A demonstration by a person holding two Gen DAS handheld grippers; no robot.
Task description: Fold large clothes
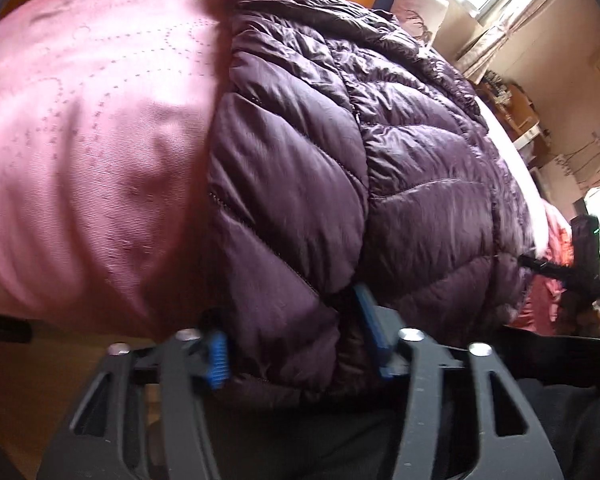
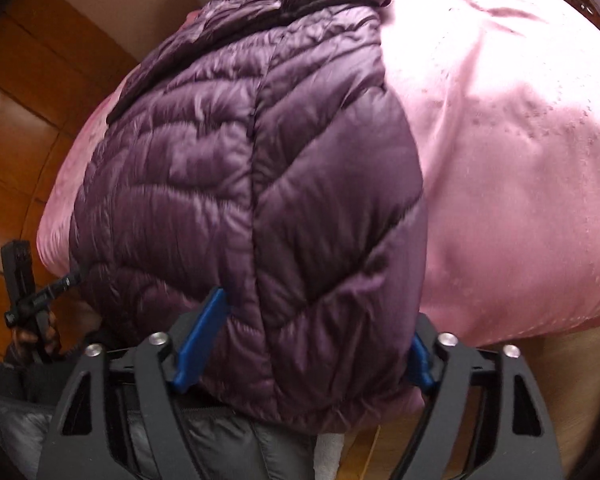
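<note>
While both tongs bite its near hem, the garment lies as follows.
Garment: a dark purple quilted puffer jacket [image 1: 340, 152] lies spread on a pink bed cover [image 1: 92, 128], its collar end at the far side and its hem at the near edge of the bed.
Left tongs [image 1: 296, 344]: closed on the jacket's near hem at one corner; a thick roll of padding fills the gap between the blue ribbed pads [image 1: 217, 360], which press into it.
Right tongs [image 2: 300, 348]: gripping the other corner of the same hem; padding bulges between the blue pads [image 2: 198, 344], so the jaws stand fairly wide around it.
Step in hand (judged): lift the hem and carry it toward the collar to fold the jacket in half.
Doing it well (judged): raise both corners together and level, keep the hem taut between them, and lay it down square on the collar end; a shallow bite may slip off the slick shell.
Material: shiny, smooth nylon-like shell with chevron stitching and puffy, springy channels that will likely resist a flat crease.
Bed cover: satin-like pink cloth with a dotted stitched pattern, softly rumpled.
Surroundings: polished wooden floor [image 2: 16, 128] beside the bed.
</note>
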